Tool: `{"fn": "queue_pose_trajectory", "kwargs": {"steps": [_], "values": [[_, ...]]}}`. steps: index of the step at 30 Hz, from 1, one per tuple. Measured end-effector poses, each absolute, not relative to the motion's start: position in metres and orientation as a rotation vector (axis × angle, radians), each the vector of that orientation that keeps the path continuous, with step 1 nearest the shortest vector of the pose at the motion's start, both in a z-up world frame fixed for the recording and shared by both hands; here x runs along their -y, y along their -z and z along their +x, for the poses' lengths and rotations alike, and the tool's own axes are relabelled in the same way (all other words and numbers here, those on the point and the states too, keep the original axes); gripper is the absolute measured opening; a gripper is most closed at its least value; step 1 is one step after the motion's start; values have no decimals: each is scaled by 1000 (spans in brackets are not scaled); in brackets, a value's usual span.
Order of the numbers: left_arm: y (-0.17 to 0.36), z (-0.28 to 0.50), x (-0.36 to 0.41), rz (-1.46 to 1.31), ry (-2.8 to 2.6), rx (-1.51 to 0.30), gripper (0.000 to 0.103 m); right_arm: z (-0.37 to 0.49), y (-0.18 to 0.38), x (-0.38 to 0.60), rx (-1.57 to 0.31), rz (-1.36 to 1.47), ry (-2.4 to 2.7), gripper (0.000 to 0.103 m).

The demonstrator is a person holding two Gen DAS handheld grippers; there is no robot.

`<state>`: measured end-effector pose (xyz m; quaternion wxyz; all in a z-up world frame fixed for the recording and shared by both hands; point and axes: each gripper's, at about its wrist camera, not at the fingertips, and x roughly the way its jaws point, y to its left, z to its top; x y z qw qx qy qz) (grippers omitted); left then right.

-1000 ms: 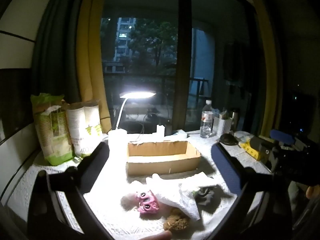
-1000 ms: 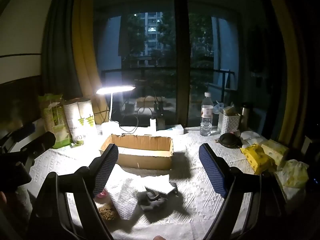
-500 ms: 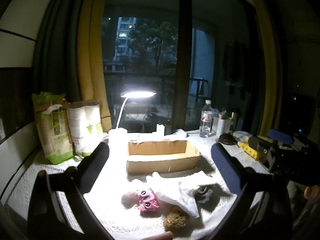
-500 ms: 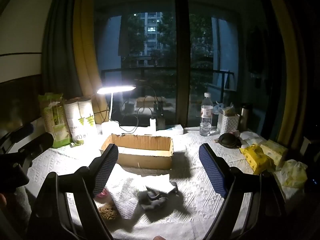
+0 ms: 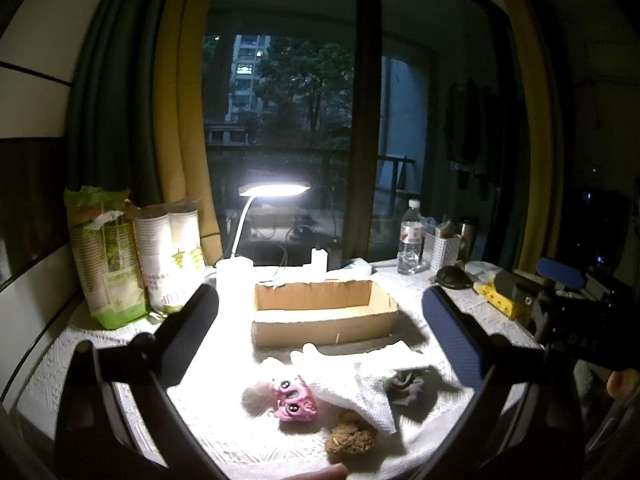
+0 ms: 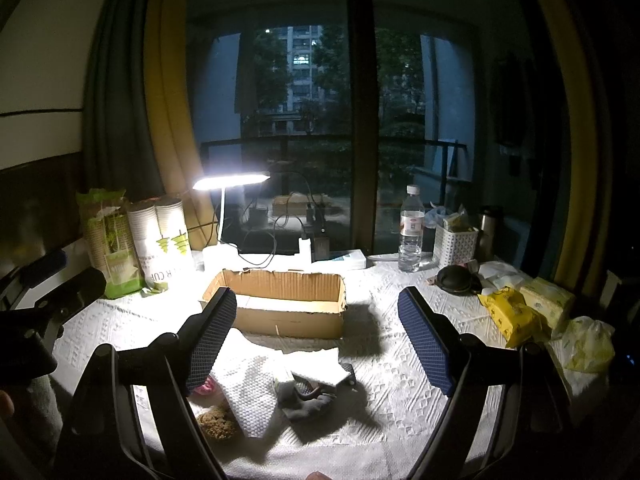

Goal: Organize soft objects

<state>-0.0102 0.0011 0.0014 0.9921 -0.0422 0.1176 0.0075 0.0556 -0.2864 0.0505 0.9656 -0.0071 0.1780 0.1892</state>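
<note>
Both tongs, left tongs (image 5: 320,312) and right tongs (image 6: 318,328), hang spread and empty above the surface (image 6: 400,364). We see the pink plush toy (image 5: 295,398), white textured cloth (image 5: 360,392), dark grey sock (image 5: 408,386) and brown fuzzy ball (image 5: 351,436) heaped near us, short of the open cardboard box (image 5: 324,312), likely their bin.

A dark window (image 6: 304,128) showed trees and a lit tower block, framed by yellow and green curtains (image 6: 160,120). A lit desk lamp (image 6: 230,180) brightened the white-clothed worktop (image 6: 392,360).

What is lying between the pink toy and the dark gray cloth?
A crumpled white towel lies between the pink toy and the dark gray cloth, clearest in the left wrist view.
</note>
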Motion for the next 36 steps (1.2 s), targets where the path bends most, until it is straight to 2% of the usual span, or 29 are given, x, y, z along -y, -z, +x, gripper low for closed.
{"fn": "queue_pose_trajectory", "kwargs": {"steps": [36], "values": [[-1,-12,1,-89,-13,-237,102,56,-49,286,-361,-11,-384,86]]}}
